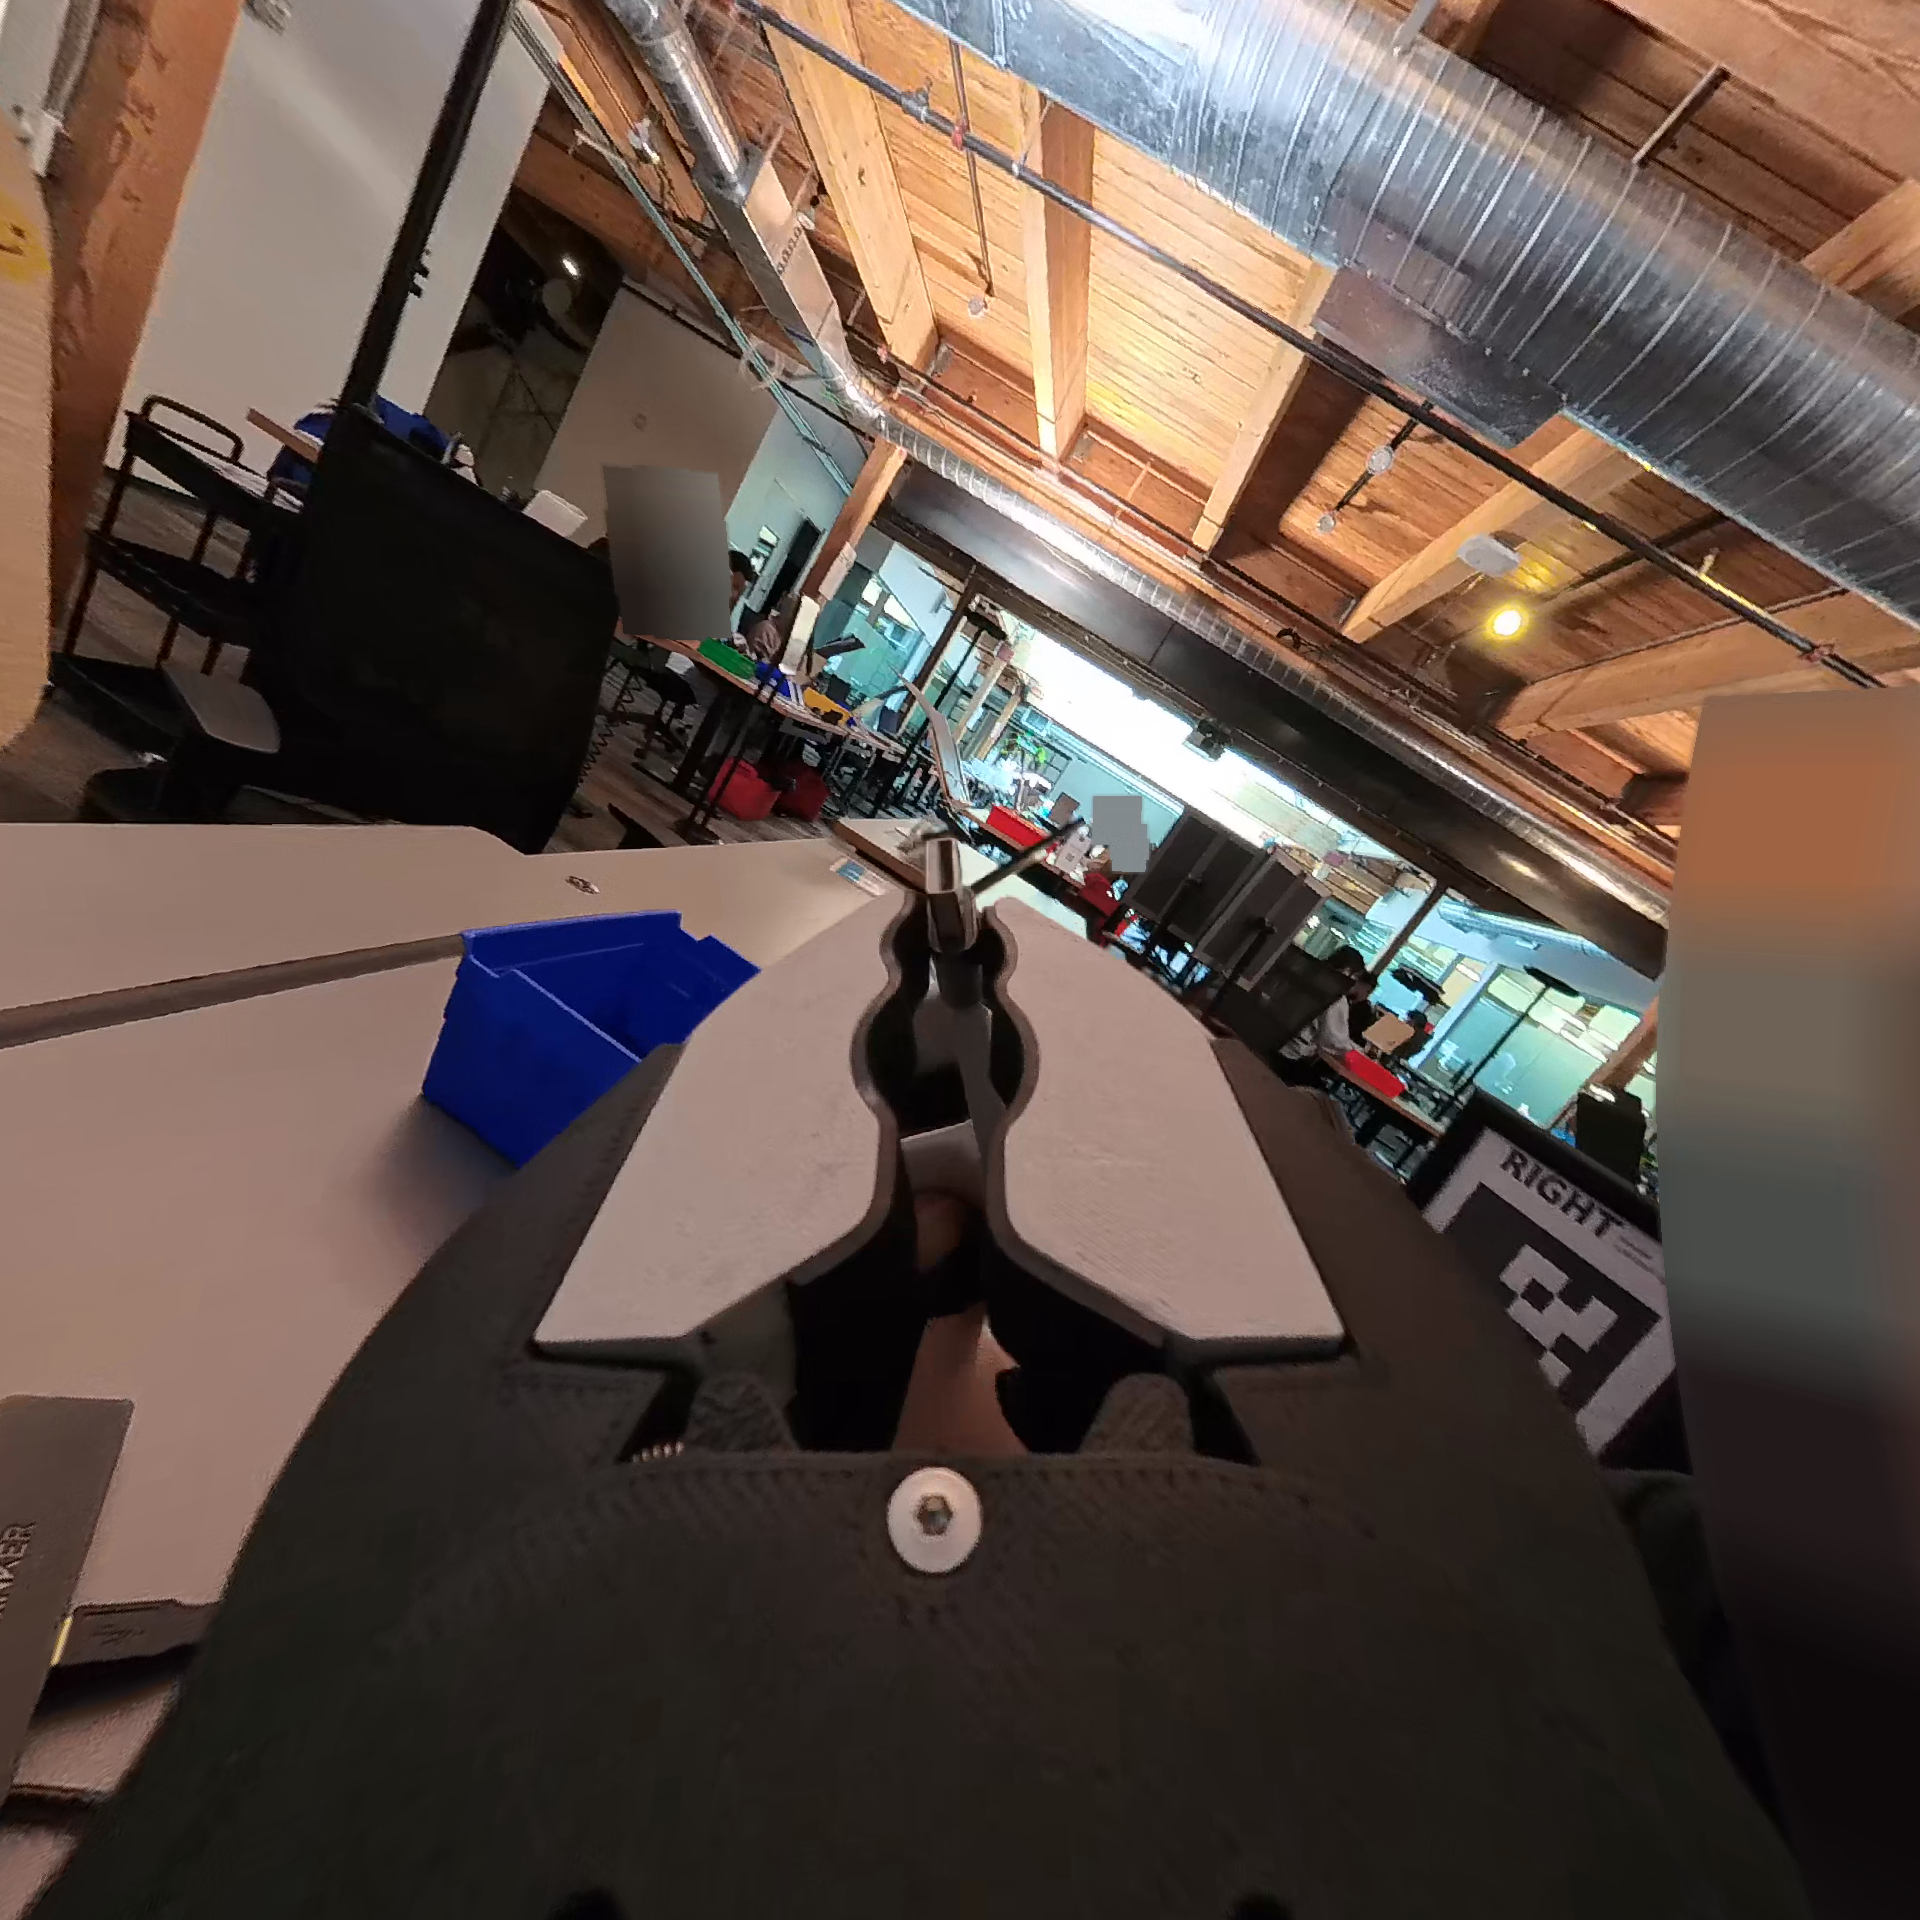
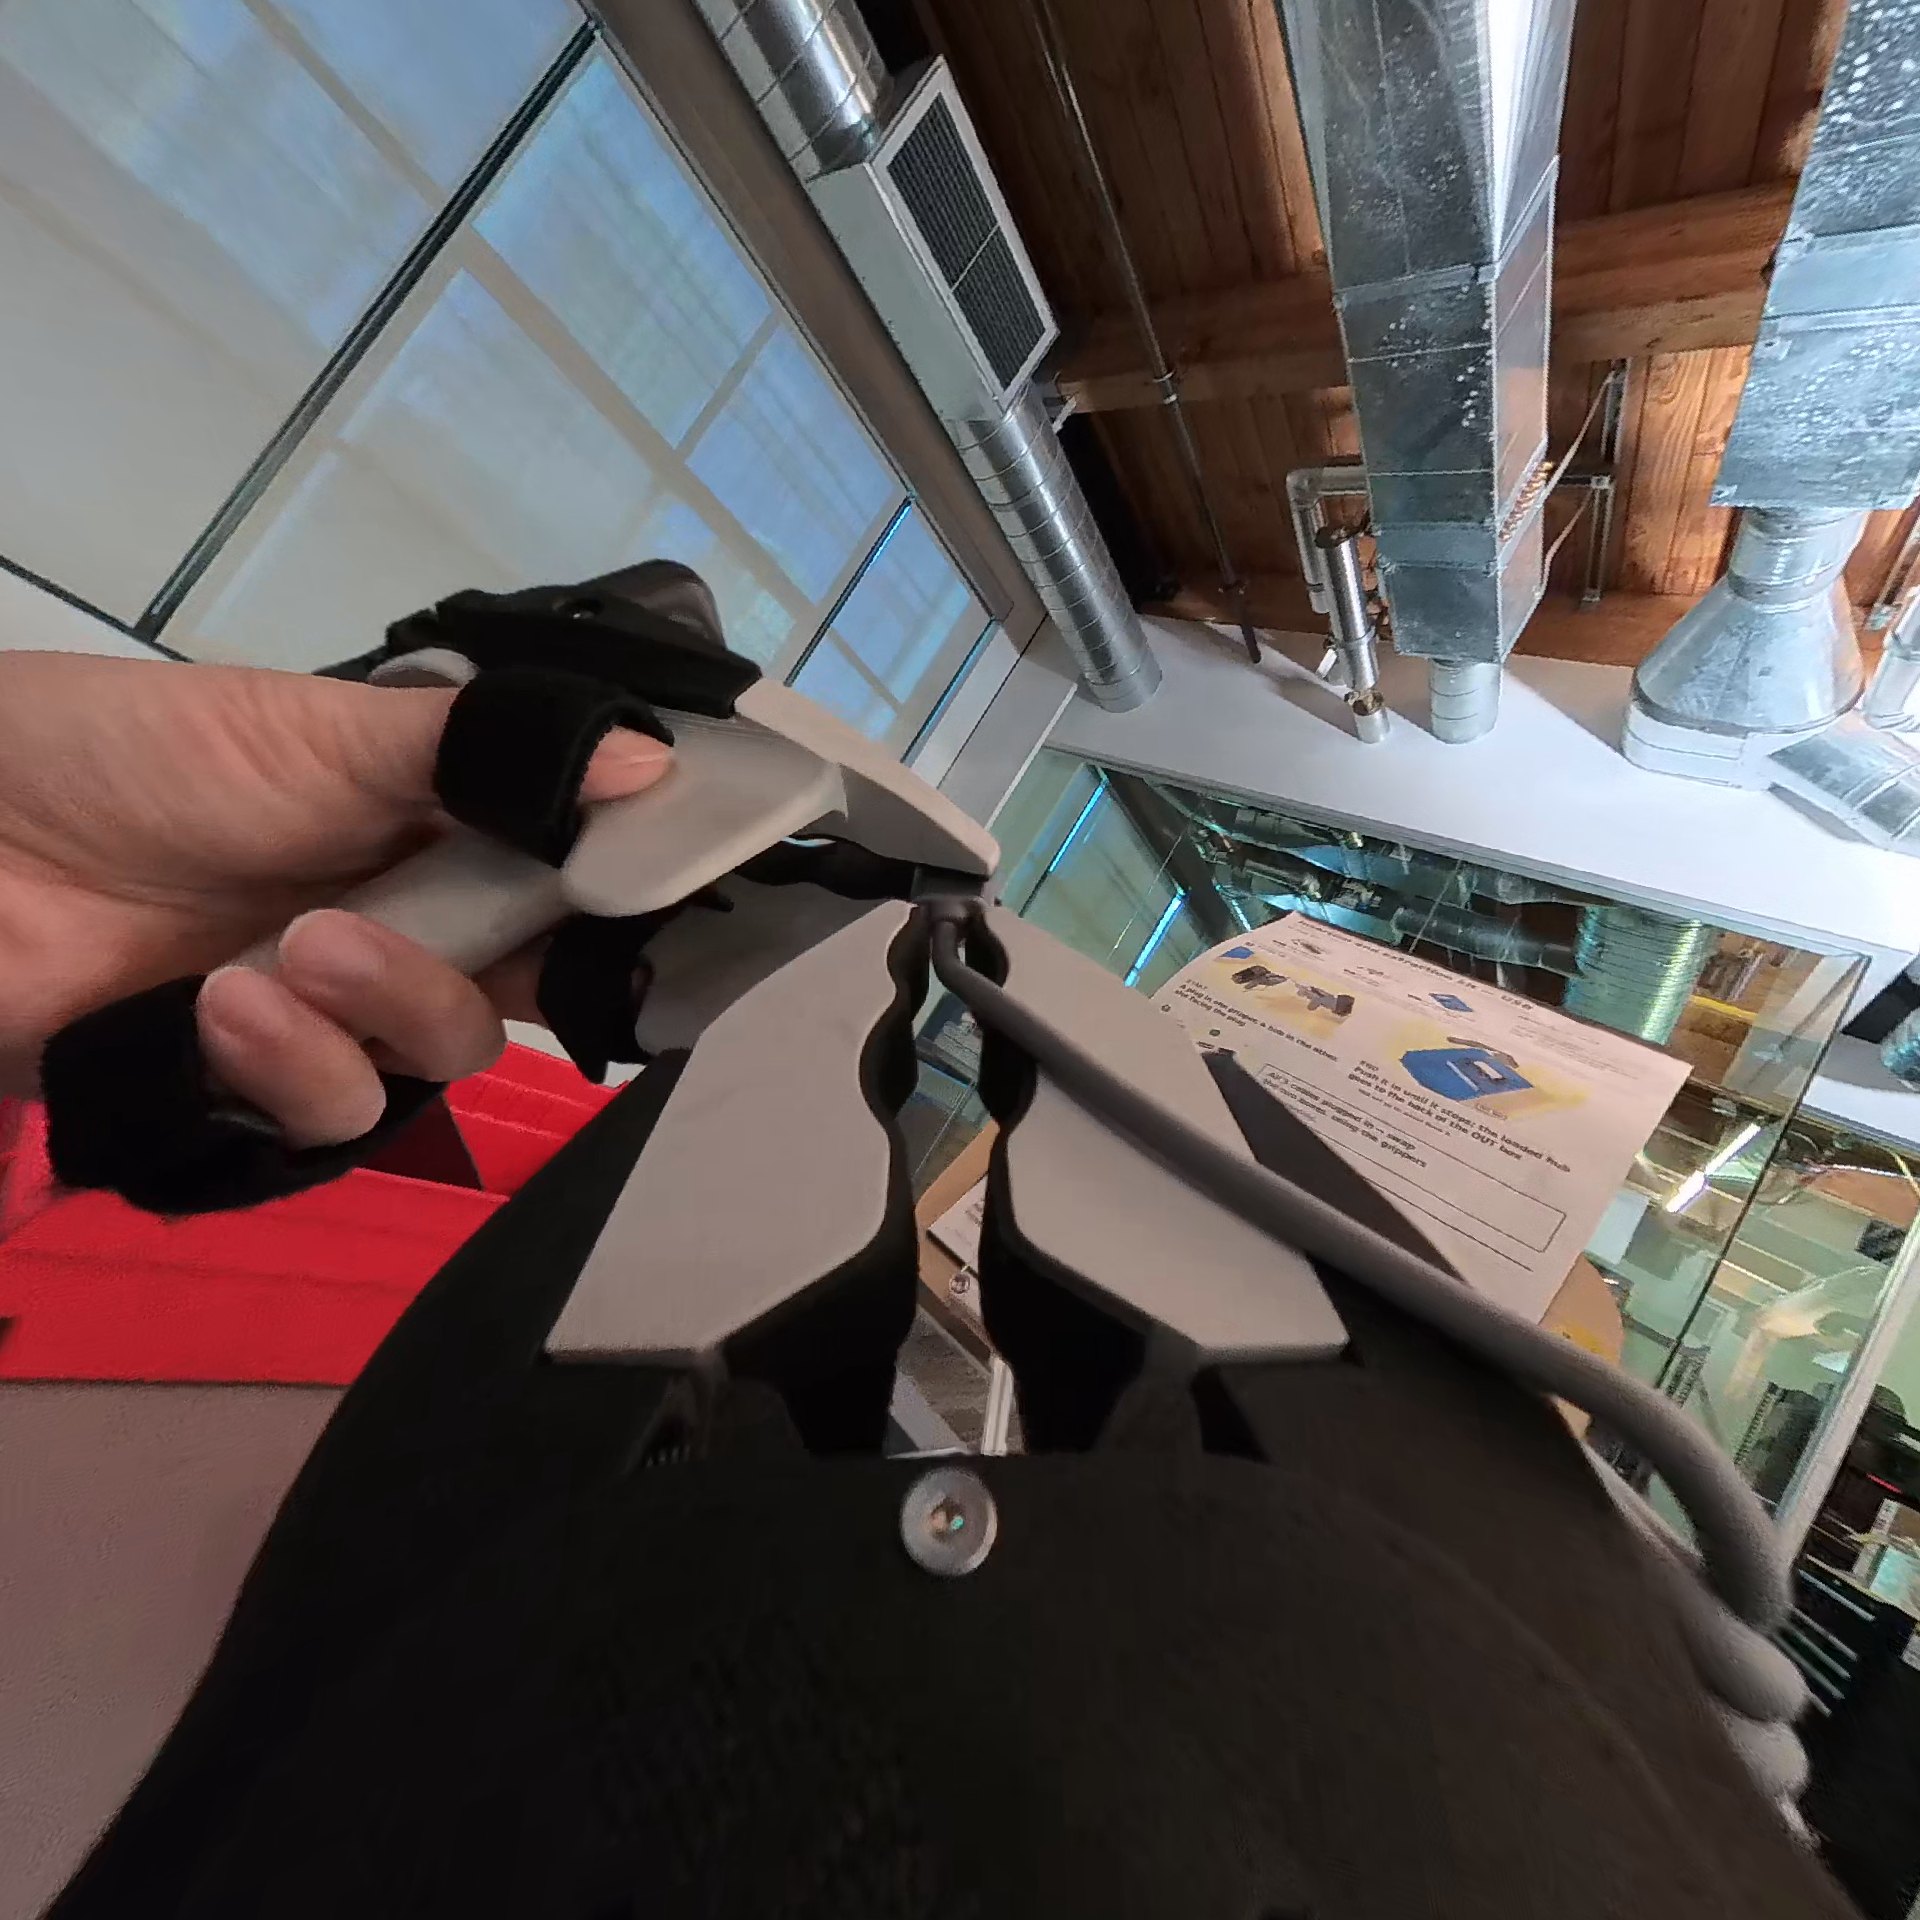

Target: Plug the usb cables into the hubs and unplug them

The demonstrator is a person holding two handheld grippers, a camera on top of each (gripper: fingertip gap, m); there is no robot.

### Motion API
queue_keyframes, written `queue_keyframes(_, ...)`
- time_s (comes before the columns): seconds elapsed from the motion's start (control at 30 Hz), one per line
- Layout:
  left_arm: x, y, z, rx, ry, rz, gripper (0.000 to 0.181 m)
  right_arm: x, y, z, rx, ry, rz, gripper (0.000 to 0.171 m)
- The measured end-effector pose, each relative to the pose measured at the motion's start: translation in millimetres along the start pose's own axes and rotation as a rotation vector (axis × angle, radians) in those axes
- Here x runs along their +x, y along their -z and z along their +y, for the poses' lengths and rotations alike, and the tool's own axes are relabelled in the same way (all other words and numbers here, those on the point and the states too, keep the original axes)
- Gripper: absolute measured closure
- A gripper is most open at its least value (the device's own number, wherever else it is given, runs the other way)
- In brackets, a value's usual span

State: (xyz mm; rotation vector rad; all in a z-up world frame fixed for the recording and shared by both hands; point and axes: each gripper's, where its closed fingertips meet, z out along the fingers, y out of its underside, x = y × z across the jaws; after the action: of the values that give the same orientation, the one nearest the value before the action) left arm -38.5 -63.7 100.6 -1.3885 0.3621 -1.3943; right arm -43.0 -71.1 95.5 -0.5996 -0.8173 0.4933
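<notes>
My left gripper (image 1: 943, 920) is shut on a USB plug (image 1: 940, 883); the plug's metal end sticks out past the fingertips and its dark cable runs back between the fingers. My right gripper (image 2: 951, 925) is shut on the grey cable (image 2: 1351, 1236) right behind the plug. That cable trails down over its right finger. In the right wrist view, the left gripper (image 2: 810, 810) comes in from the left, held by a hand (image 2: 208, 831), its tips meeting mine. Both are raised above the table. A dark grey hub (image 1: 52, 1507) lies at the bottom left.
A blue bin (image 1: 582, 1018) stands on the grey table (image 1: 208, 1195), with another stretch of grey cable (image 1: 208, 987) running to it from the left. A red bin (image 2: 208, 1278) is at the left of the right wrist view, and a printed sheet (image 2: 1455, 1122) is behind. Left tips and right tips are each some 30 centimeters from the dark grey hub (image 1: 52, 1507).
</notes>
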Motion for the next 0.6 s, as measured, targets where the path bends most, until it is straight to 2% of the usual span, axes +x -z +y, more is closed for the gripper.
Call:
queue_keyframes(0.1, 1, 2, -3, -0.036, 0.007, 0.032, 0.168, 2, 1, -3, 0.006, -0.015, -0.026, 0.164)
queue_keyframes(0.23, -5, 12, -22, -0.003, -0.035, 0.035, 0.154, 8, 3, -5, 0.021, -0.079, -0.062, 0.164)
queue_keyframes(0.33, 1, 15, -27, -0.020, -0.040, 0.115, 0.147, 7, 3, -8, 0.041, -0.135, -0.124, 0.164)
queue_keyframes(0.43, 1, 12, -10, -0.147, 0.016, 0.160, 0.141, 2, 4, -8, 0.037, -0.119, -0.177, 0.164)
queue_keyframes(0.5, 1, 9, -1, -0.200, 0.039, 0.176, 0.150, -3, 4, -6, 0.030, -0.085, -0.209, 0.164)
queue_keyframes(0.53, 3, 9, 0, -0.192, 0.042, 0.199, 0.170, -3, 4, -6, 0.028, -0.074, -0.210, 0.164)
queue_keyframes(0.6, 0, 7, 0, -0.177, 0.050, 0.181, 0.173, -1, 5, -3, 0.017, -0.063, -0.204, 0.164)
